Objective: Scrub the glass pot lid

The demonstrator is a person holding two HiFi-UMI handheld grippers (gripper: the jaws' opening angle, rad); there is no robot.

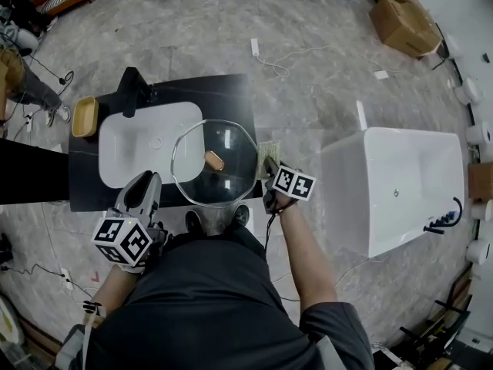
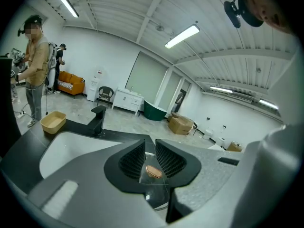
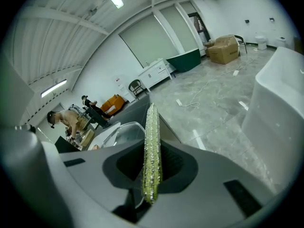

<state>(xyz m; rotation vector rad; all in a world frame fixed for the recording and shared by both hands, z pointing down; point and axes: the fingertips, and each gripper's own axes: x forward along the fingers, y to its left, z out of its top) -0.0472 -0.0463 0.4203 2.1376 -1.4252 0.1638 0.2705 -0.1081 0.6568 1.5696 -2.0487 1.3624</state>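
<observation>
The round glass pot lid (image 1: 231,179) with a tan knob (image 1: 214,160) is held tilted over the black counter and the sink's right part. My left gripper (image 1: 158,182) is shut on the lid's rim at its near left. In the left gripper view the glass (image 2: 154,190) runs between the jaws of the left gripper (image 2: 150,158), with the knob (image 2: 153,171) just beyond. My right gripper (image 1: 269,166) is shut on a green scrub pad (image 1: 267,149) at the lid's right edge. The pad (image 3: 152,141) stands edge-on in the right gripper (image 3: 152,169), and the lid (image 3: 121,129) lies to its left.
A white sink basin (image 1: 139,141) is set in the black counter (image 1: 85,183), with a black faucet (image 1: 135,91) and a tan bowl (image 1: 85,116) behind. A white bathtub (image 1: 404,183) stands to the right. Cardboard boxes (image 1: 404,21) and a cable (image 1: 277,60) lie on the floor.
</observation>
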